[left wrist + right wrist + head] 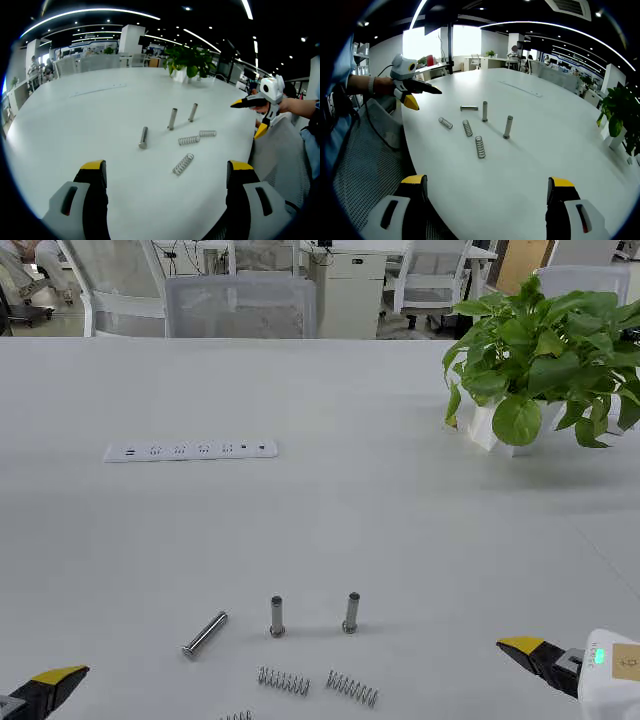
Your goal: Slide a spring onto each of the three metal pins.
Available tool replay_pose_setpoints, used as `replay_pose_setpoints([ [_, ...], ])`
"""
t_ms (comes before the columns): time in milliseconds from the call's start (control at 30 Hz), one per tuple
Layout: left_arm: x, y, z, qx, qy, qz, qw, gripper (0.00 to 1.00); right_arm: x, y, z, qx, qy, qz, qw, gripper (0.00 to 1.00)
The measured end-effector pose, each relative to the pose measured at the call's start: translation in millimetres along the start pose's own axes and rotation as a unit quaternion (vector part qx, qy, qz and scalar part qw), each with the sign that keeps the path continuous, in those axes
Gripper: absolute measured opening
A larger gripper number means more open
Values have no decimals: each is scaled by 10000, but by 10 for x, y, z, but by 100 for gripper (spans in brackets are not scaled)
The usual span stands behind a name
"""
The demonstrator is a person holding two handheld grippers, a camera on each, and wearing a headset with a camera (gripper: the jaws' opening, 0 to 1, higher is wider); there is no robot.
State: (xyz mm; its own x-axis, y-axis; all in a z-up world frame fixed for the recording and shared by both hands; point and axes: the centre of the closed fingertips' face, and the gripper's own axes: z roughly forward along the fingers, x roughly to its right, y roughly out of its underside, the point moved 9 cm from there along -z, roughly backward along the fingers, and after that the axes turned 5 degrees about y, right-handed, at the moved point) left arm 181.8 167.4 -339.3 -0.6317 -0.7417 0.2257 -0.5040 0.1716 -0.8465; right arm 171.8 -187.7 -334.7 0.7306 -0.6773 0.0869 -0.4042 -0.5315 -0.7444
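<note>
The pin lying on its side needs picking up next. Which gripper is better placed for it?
Left, probably. The lying pin is the leftmost pin, on the left gripper's side. Both upright pins stand between it and the right gripper. Both grippers are open and hold nothing.

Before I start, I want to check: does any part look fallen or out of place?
Yes. In the head view the left metal pin lies on its side, while the middle pin and the right pin stand upright. The springs lie loose beside them.
</note>
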Motion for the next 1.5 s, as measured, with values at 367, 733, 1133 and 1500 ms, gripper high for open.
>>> replay_pose_setpoints([
  [367, -6, -1, -7, 6, -36, 14, 10000, 99, 39, -22, -1, 42, 43, -32, 10000, 100],
  [733, -9, -17, 2, -2, -42, 63, 10000, 99, 44, 5, -18, 27, 60, -21, 10000, 100],
  [1133, -15, -24, 14, -38, -2, 100, 9999, 99, 34, 15, -15, 1, 33, -15, 10000, 100],
  [1500, -91, -254, 70, -158, 112, 643, 9977, 98, 16, 16, 4, -5, 0, -8, 10000, 100],
])
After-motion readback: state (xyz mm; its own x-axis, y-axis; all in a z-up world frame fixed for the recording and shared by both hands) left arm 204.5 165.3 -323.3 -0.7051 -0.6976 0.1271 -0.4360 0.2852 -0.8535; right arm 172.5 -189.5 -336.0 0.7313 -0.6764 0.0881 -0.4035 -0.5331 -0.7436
